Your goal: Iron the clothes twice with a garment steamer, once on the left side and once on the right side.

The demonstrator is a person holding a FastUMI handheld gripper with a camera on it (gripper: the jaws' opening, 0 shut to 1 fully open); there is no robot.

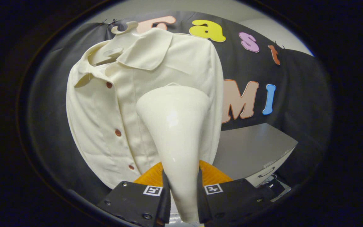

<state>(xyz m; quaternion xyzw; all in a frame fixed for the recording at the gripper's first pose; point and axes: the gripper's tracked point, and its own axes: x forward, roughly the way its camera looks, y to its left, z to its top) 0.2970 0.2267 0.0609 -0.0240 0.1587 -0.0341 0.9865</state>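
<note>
Between the 2 fingers of the gripper (183,192), the narrow handle of the garment steamer (176,132) was pinched, both fingers pressing on its sides. The steamer widened away from the fingers into a broad head, which lay against, or just in front of, the cream shirt (106,116); actual contact could not be told from this view. An orange part (213,175) of the steamer showed just beyond the fingers. The shirt hung on a hanger (123,30) against the black cloth wall (295,94), its row of brown buttons (118,132) beside the steamer head. The head sat to one side of the button row, about mid-height on that front panel. Judged from this position, 1 of the 2 passes appeared to be under way; whether the other pass had been made could not be read from the fabric. A grey cabinet (250,148) stood beyond the shirt.
</note>
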